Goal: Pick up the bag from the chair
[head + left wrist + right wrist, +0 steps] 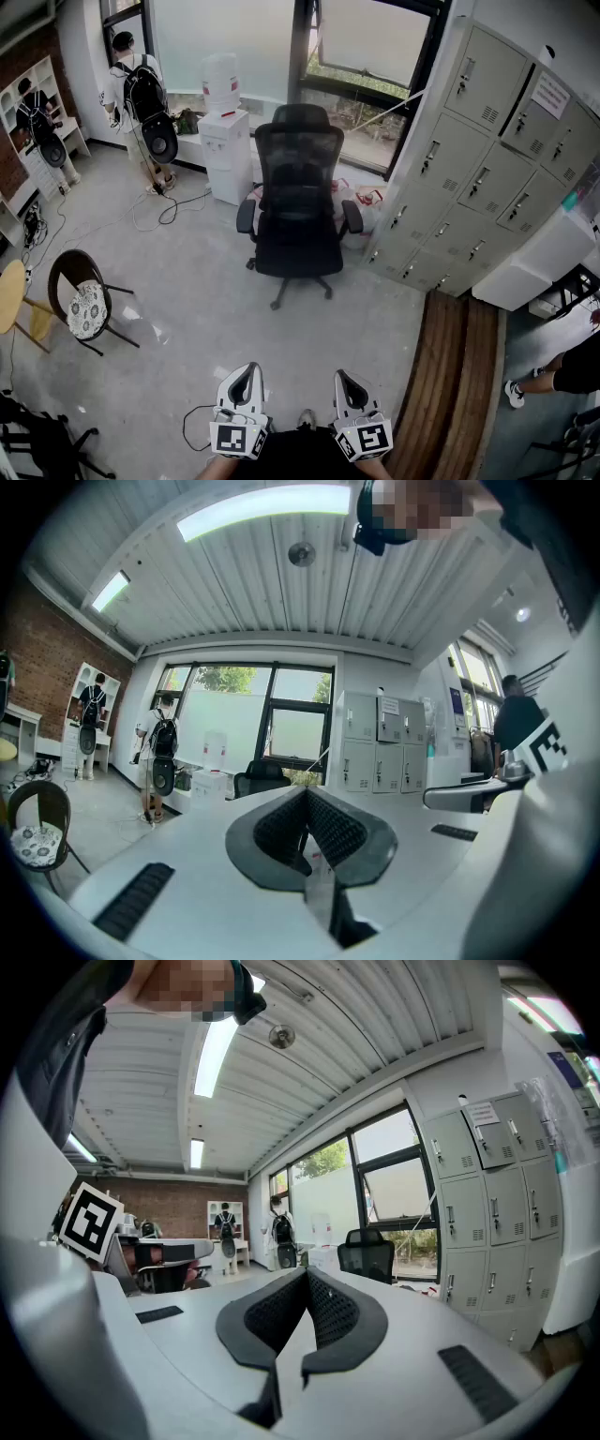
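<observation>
Looking for the bag, none can be made out for certain. The black office chair point(298, 202) at the centre of the frame has a dark seat, and a dark bag lying on it would not show. Pale sacks point(367, 199) lie on the floor just behind the chair. A bag is probably soft and fairly light, and best taken by a strap or handle. At the bottom centre, the left gripper point(247, 373) and right gripper point(343, 379) are well apart from the chair. Both have their jaws pressed together on nothing.
</observation>
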Demonstrator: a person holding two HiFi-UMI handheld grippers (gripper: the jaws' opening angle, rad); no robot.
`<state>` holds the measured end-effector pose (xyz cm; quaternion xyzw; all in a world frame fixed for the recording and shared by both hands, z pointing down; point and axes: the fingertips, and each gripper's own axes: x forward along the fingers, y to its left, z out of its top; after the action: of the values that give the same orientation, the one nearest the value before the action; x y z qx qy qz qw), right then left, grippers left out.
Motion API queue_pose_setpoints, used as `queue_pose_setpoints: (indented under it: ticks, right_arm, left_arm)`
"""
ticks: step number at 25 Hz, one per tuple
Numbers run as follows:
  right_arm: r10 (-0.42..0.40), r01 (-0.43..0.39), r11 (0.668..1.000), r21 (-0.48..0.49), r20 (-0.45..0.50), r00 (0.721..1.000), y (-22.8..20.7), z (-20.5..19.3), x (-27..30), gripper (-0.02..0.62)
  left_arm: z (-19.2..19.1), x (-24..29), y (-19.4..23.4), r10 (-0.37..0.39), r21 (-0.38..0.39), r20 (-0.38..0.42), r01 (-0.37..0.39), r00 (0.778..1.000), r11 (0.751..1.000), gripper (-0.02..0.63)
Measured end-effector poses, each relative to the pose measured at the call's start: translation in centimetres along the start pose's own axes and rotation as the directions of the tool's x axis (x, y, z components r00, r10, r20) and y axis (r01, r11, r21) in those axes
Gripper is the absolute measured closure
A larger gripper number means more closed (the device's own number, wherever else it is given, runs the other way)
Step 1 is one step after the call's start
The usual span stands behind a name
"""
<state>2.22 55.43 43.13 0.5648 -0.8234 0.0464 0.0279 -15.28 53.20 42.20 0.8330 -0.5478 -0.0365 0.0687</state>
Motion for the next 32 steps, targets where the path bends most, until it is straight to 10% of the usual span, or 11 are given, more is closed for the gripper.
queue_pose_setpoints:
  ticks: [32]
  right_arm:
    - [0.112, -0.113, 0.993, -0.033, -0.030, 0.993, -7.5, -2.3, -0.4, 0.597]
  left_arm:
    - [-2.4, 3.7, -7.8, 0.012, 0.034, -0.054, -0.010, 0.998, 0.999, 0.607]
